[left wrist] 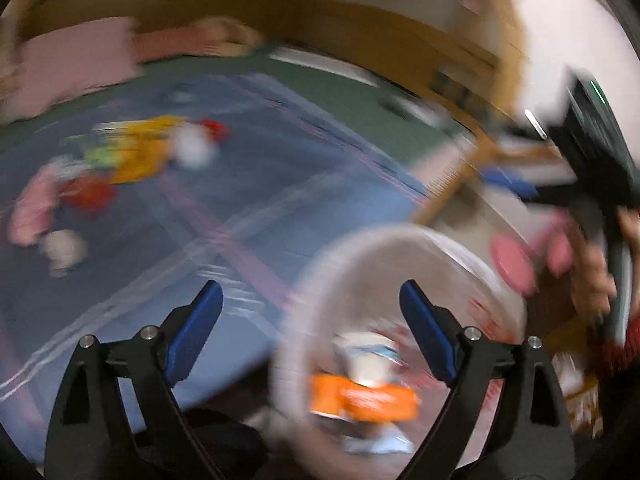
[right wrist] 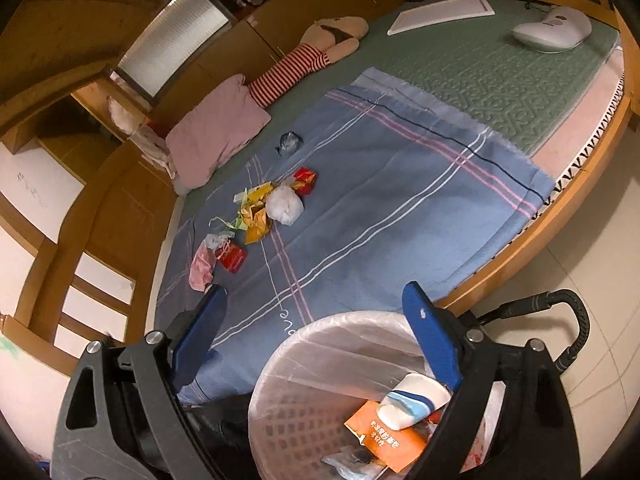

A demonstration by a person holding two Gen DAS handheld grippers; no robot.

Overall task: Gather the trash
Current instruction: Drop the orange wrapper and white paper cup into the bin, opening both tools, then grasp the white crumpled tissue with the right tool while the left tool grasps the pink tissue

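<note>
left gripper point(left wrist: 310, 300): jaws spread wide, nothing between the blue pads; held above the near edge of the bed and the bin. its view is heavily motion-blurred.
right gripper point(right wrist: 316, 304): jaws spread wide, nothing held; positioned over the bin rim, with the right-hand pad in front of the bin's far edge.
waste bin point(right wrist: 280, 392): white basket with a clear plastic liner, standing on the floor just beside the bed's near edge. also seen in the left wrist view point(left wrist: 472, 256), blurred.
bin contents: orange packet point(right wrist: 384, 436) lying inside, a white and blue wrapper point(right wrist: 412, 400) resting on top of it, a clear scrap beside them.
trash pile point(right wrist: 260, 208): on the blue blanket, well apart from the bin; a loose cluster of yellow wrappers and green scraps.
white crumpled bag point(right wrist: 285, 206): touching the right side of the yellow wrappers.
red packets: one point(right wrist: 305, 180) just beyond the white bag, one point(right wrist: 232, 257) at the near end of the cluster.
pink crumpled piece point(right wrist: 201, 266): just beside the nearer red packet, on its left.
clear crumpled wrapper point(right wrist: 289, 142): alone on the blanket, apart from the cluster, toward the pillow.
blue blanket point(right wrist: 400, 200): plaid, spread over a green mattress cover point(right wrist: 500, 76).
pink pillow point(right wrist: 218, 132): at the head of the bed, with a striped plush toy point(right wrist: 296, 68) beyond it.
</note>
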